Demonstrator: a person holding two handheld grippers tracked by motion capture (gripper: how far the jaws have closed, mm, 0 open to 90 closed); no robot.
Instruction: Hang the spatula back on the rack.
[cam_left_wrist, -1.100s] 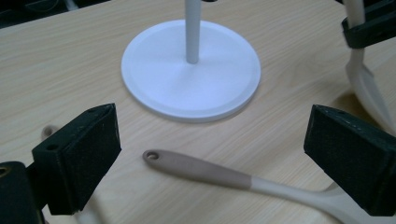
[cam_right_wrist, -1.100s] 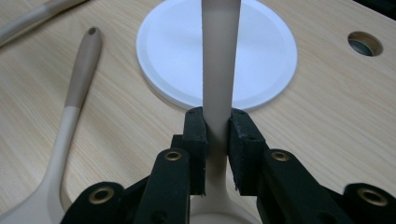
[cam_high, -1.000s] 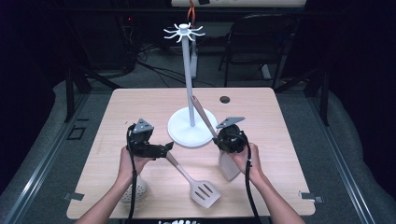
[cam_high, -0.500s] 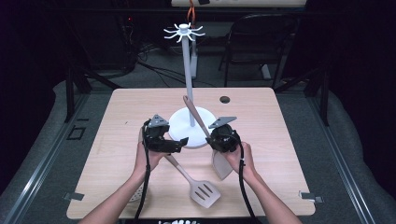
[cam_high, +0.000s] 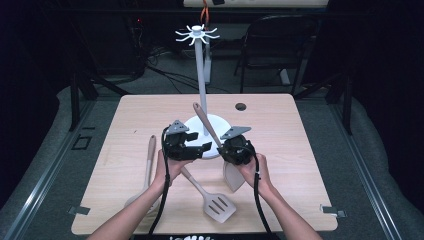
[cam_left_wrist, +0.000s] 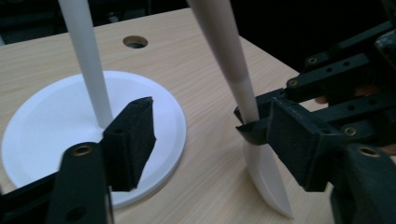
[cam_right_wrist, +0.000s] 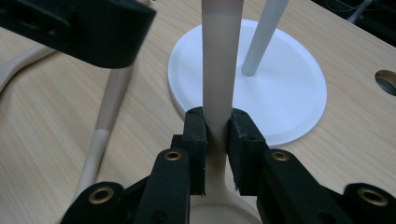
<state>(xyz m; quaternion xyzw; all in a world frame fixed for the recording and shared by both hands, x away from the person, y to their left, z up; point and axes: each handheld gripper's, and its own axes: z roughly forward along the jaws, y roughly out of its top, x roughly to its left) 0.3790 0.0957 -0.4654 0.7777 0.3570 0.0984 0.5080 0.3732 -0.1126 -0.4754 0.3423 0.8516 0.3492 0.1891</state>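
Right gripper (cam_high: 231, 150): it is clamping the neck of a beige spatula (cam_high: 233, 175), just above the blade; in the right gripper view the two pads are pressing on the handle from both sides (cam_right_wrist: 218, 133).

Spatula in hand: it is standing steeply, blade down near the table top on the near right, handle rising up and to the far left so its tip is ending beside the pole of the white utensil stand (cam_high: 202, 85).

Left gripper (cam_high: 199, 148): a second ago it was hanging further to the left, over bare table; it has come across to the right and is now sitting over the near edge of the stand's round base (cam_high: 220, 122), facing the right gripper.

Left jaws: they have just been closing and are now standing partway apart. In the left gripper view the handle (cam_left_wrist: 223, 42) is passing beside the right-hand jaw, not plainly between the two, and no pad is pressing on it.

Meaning for the work: I would say a hand-over or two-handed steadying is being set up, so the spatula can be lifted to the hooks (cam_high: 197, 34) at the top of the pole.

Other utensils: a slotted turner (cam_high: 218, 206) and a long spoon (cam_high: 149, 162) are lying flat on the near side of the table (cam_high: 300, 150), untouched.
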